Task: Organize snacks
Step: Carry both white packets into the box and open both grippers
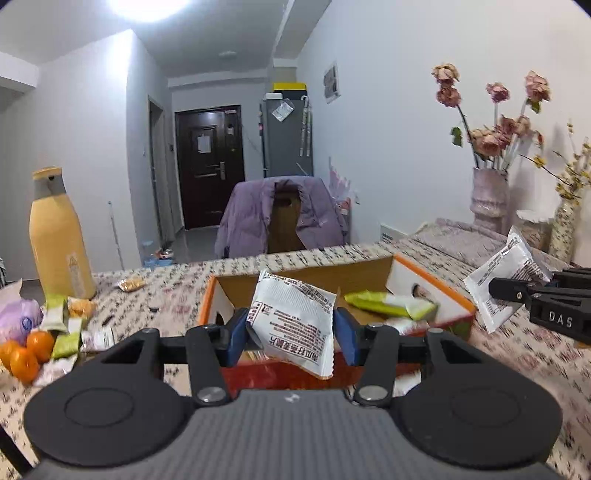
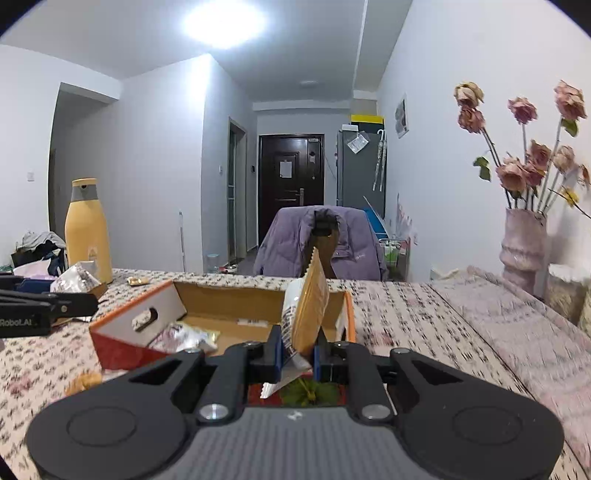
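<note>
Mid-transfer: my left gripper (image 1: 291, 332) clamps a white sachet (image 1: 295, 321), my right gripper (image 2: 297, 356) pinches an orange-faced sachet (image 2: 308, 314), both held above the open cardboard box (image 1: 436, 284). Next I'd say: lower, release inside.

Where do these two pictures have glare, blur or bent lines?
Left wrist view: the ceiling lamp burns out white; walls bow near the edges; the packet in the left hand-held gripper is sharp, the tablecloth smeared. Right wrist view: the same lamp glares; the cloth at right is streaked.
</note>
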A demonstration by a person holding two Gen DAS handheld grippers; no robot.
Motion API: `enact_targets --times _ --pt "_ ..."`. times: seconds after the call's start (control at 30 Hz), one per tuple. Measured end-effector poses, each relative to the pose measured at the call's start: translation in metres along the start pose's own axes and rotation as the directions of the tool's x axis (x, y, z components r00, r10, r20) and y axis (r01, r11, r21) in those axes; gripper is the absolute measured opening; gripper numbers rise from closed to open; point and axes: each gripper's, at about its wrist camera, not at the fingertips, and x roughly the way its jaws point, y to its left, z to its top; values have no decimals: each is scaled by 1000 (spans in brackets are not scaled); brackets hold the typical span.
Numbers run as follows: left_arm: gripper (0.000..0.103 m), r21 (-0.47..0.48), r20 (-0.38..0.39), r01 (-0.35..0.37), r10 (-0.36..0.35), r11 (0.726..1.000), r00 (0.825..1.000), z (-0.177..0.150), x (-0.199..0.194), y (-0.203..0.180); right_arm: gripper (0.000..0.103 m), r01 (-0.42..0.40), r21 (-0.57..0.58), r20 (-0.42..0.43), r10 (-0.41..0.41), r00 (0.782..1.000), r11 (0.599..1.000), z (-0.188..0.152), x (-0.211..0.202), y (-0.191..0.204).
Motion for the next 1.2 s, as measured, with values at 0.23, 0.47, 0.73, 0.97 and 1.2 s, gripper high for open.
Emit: enact_targets --times 0.23,0.47,0.73,0.97,1.2 --pt "50 -20 -31 -34 33 999 999 30 40 -1 14 -16 20 -19 16 1000 1000 30 41 4" --pt "50 -19 -93 -93 91 995 991 41 84 -3 14 -2 10 -75 3 997 1000 41 84 11" --pt "50 -29 -194 -170 161 985 968 29 132 1 14 29 -5 -198 -29 980 1000 27 132 16" --pt "52 1 -248 -198 192 980 950 11 152 4 14 24 -19 -274 -29 961 1000 12 151 23" --pt "100 -17 -206 -199 192 980 960 7 142 11 80 18 -4 -297 -18 955 1000 8 149 22"
